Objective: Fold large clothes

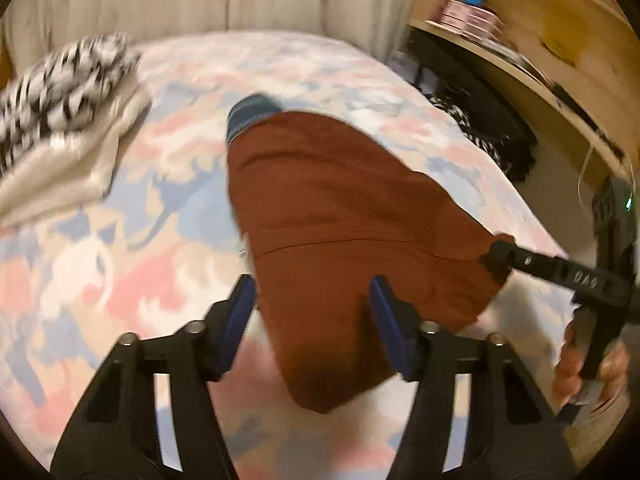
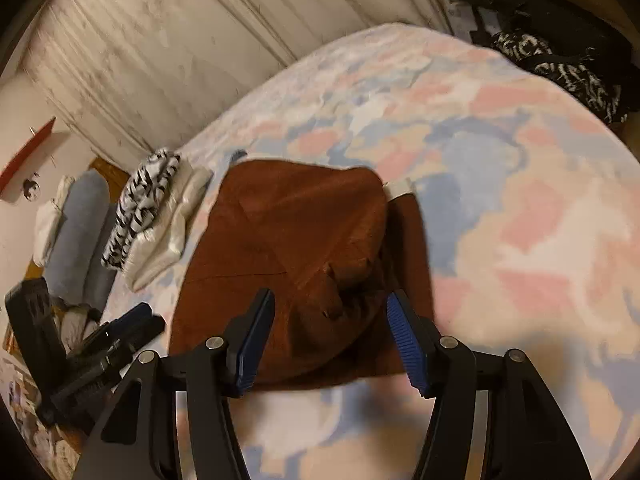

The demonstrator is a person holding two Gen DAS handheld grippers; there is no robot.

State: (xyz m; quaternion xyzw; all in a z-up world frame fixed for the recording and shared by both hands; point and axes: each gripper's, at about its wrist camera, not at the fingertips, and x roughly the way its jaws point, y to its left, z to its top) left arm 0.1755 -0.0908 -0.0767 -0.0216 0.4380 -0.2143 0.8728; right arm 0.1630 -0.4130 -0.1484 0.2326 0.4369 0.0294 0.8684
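Note:
A rust-brown garment (image 1: 340, 208) lies folded on the bed, with a blue striped piece (image 1: 250, 114) showing at its far end. My left gripper (image 1: 312, 294) hangs open just above its near part, nothing pinched between the blue pads. In the right wrist view the same garment (image 2: 280, 232) has a small bunched ridge and a white label (image 2: 398, 188) at its far corner. My right gripper (image 2: 331, 302) stands open over that ridge, pads clear of the cloth. The right gripper (image 1: 498, 258) shows at the garment's right corner, and the left gripper (image 2: 136, 322) at its left edge.
The bed carries a pastel pink, blue and cream blanket (image 1: 120, 240). A black-and-white patterned garment on cream folded cloth (image 1: 60, 96) sits far left. Dark clothes (image 2: 560, 64) lie off the bed's right side by a wooden shelf (image 1: 540, 48). A person's hand (image 1: 576, 364) holds the right gripper.

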